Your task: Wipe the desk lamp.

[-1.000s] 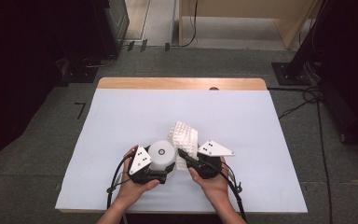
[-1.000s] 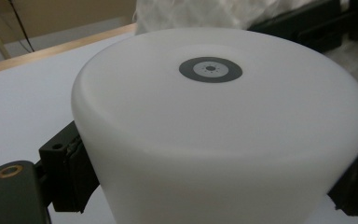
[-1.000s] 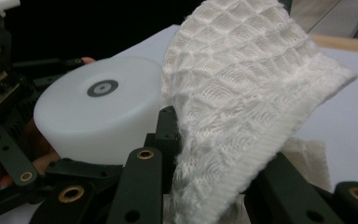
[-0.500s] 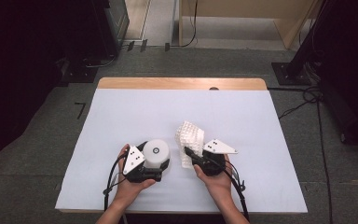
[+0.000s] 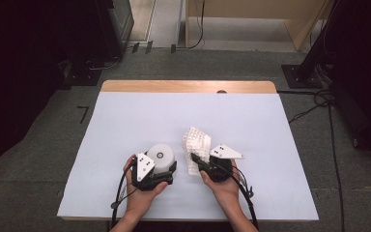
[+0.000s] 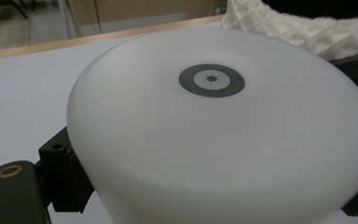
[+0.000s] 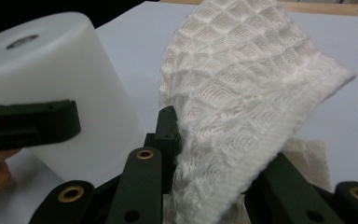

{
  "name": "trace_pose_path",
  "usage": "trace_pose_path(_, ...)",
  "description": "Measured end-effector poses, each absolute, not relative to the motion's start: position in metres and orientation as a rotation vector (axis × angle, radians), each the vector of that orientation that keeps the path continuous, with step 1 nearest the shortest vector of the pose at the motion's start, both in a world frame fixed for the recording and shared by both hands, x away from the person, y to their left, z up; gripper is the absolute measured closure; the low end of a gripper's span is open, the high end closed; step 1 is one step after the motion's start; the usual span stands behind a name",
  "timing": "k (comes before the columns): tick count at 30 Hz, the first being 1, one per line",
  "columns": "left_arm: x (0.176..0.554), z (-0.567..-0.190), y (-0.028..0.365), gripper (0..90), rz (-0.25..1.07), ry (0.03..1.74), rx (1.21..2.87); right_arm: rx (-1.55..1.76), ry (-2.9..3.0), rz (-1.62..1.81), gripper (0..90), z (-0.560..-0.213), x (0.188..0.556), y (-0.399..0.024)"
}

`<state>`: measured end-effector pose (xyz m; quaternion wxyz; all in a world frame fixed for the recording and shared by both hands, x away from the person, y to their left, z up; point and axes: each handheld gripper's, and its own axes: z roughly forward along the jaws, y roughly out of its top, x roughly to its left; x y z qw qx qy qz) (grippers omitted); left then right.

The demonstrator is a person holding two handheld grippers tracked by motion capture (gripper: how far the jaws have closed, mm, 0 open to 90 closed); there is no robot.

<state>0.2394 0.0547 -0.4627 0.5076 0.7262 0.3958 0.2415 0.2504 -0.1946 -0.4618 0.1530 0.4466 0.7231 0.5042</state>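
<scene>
The soft, light cloth [image 7: 242, 107] is pinched at its edge by the right gripper [image 7: 214, 186]. The smooth, rigid white lamp [image 6: 214, 130], probably slippery, is clamped at its sides by the left gripper [image 5: 149, 175].

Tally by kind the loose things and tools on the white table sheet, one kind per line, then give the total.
White round lamp-like cylinder: 1
White waffle-weave cloth: 1
Hand-held grippers, left gripper and right gripper: 2
Total: 4

Both claws [image 5: 160, 170] [image 5: 196, 159] clamped, hands low, close.
</scene>
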Motion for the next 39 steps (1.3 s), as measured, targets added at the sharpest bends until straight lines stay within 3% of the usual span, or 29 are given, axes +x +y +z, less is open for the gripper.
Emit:
trace_pose_path(7,0.245,-0.444,0.083,8.7,0.377,0.738,1.676,1.228,2.147,1.453,73.4,-0.466,0.246,-0.178)
trace_pose_path(20,0.241,-0.454,0.060,8.7,0.397,0.683,1.815,1.049,2.050,1.608,73.3,-0.421,0.225,-0.180)
trace_pose_path(30,0.245,-0.450,0.070,8.7,0.413,0.728,1.776,1.181,2.217,1.445,73.4,-0.463,0.241,-0.166)
trace_pose_path(39,0.243,-0.460,0.059,8.7,0.503,0.689,1.857,1.110,2.100,1.567,73.2,-0.432,0.233,-0.179)
